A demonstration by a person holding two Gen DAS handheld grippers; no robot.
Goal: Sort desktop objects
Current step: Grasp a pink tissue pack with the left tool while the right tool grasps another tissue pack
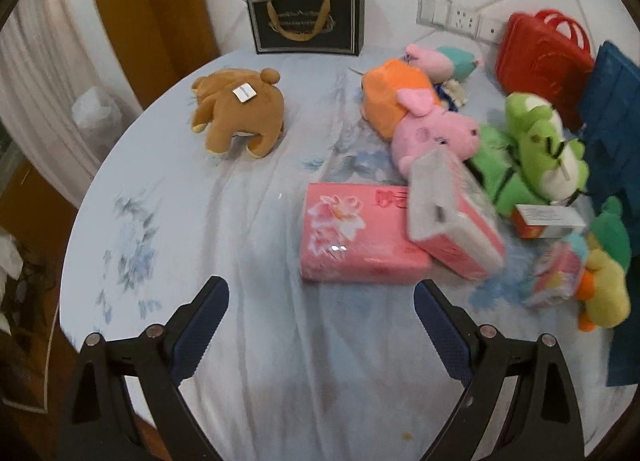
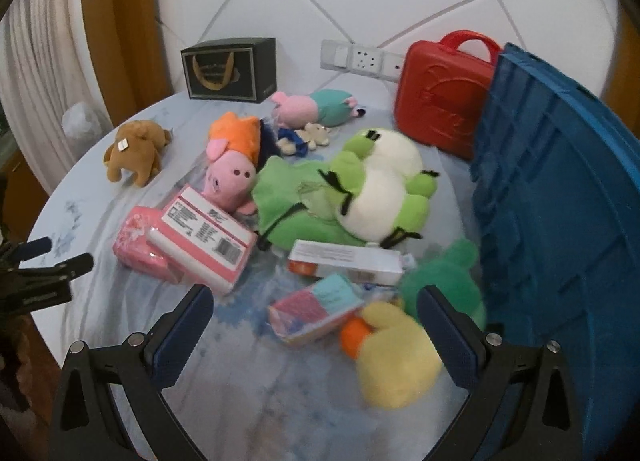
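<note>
Plush toys and packets lie scattered on a round table with a pale blue cloth (image 1: 200, 229). My left gripper (image 1: 322, 293) hangs open over bare cloth, just short of a flat pink tissue pack (image 1: 352, 237); a second pink tissue pack (image 1: 452, 217) leans on it. A brown plush (image 1: 240, 113) lies far left, a pink pig plush (image 1: 436, 133) and a green frog plush (image 1: 540, 145) to the right. My right gripper (image 2: 316, 301) is open above a small colourful packet (image 2: 316, 309), with a yellow duck plush (image 2: 396, 357) by its right finger. Nothing is held.
A blue crate (image 2: 560, 229) stands on edge at the right, a red plastic case (image 2: 444, 97) behind it, and a dark gift bag (image 2: 228, 69) at the back. A white carton (image 2: 348, 261) and a dark green plush (image 2: 444, 285) lie near the crate. The left gripper (image 2: 52, 257) shows at the table's left edge.
</note>
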